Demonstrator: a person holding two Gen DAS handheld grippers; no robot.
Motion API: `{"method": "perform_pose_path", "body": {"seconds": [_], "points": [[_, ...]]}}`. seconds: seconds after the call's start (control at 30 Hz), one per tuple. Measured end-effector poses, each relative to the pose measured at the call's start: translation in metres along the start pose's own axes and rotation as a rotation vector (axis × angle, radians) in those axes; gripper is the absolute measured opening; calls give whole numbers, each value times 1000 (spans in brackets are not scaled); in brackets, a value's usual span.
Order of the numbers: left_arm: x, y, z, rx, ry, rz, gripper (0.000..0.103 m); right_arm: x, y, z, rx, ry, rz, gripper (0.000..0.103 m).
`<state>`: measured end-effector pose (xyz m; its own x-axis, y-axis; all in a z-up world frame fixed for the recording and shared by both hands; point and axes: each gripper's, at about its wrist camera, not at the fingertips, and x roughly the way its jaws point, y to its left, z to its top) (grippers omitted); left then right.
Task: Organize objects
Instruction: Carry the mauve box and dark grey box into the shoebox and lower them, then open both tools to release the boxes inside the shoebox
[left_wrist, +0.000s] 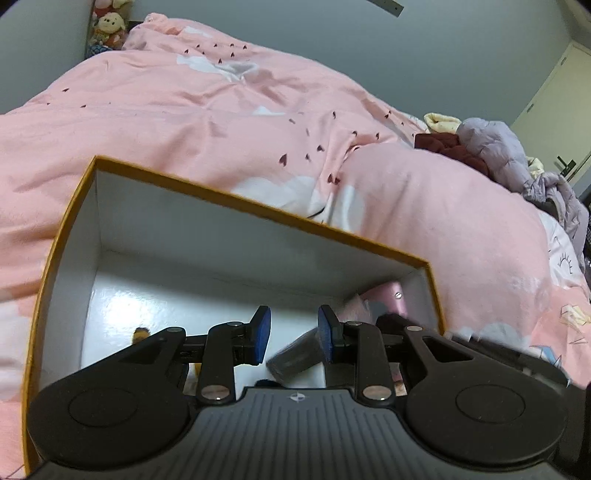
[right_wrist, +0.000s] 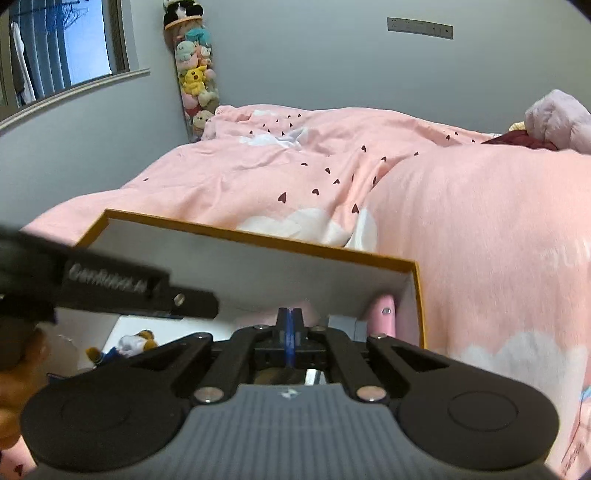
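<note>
**Both grippers over the box on the bed**

The left gripper (left_wrist: 294, 334) stands part open, gripping nothing; the right gripper (right_wrist: 290, 326) is pressed closed, empty. Both hang over a white-lined, orange-rimmed box (left_wrist: 258, 206) on a pink heart-print duvet (right_wrist: 480, 221). Grey walls (right_wrist: 295, 66) and stacked plush toys (right_wrist: 194, 74) lie behind.

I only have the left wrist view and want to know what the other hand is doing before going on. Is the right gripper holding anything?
Observer: No. The right gripper has its fingers shut together with nothing between them, and it points into the box.
Operator: What is that brown speck low on the box's left side?
Observer: A small plush toy, white, brown and blue, lying on the box floor.
Operator: Anything on the wall left of the bed?
Observer: A window.
</note>
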<state>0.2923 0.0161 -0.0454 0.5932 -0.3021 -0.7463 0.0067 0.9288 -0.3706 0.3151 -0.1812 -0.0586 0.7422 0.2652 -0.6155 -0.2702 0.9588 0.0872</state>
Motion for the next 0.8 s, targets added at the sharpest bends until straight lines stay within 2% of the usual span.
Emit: {"method": "perform_pose_path", "body": {"seconds": [0.1,0.13,0.23,0.4,0.47,0.6,0.67,0.8], "points": [[7,2,-4,27,40,-2,31,6,-5,1,17,33,3,1],[8,2,-7,38,49,-6,31,5,-6,-1,15,37,4,4],[8,-1,-14,83,64,-39,31,2,-1,-6,-6,39,-12,6],[7,-1,-24,110,114,-20,31,-14,1,-22,-16,82,5,11],[3,0,-28,113,117,-29,31,-18,0,-28,-1,101,-5,35],[1,-3,-35,156,115,-8,31,-30,0,-43,19,116,9,36],[2,-1,-35,140,118,8,31,-33,7,-49,-45,119,6,36],[0,-1,-35,140,126,2,31,-29,19,-54,-137,185,-4,39]]}}
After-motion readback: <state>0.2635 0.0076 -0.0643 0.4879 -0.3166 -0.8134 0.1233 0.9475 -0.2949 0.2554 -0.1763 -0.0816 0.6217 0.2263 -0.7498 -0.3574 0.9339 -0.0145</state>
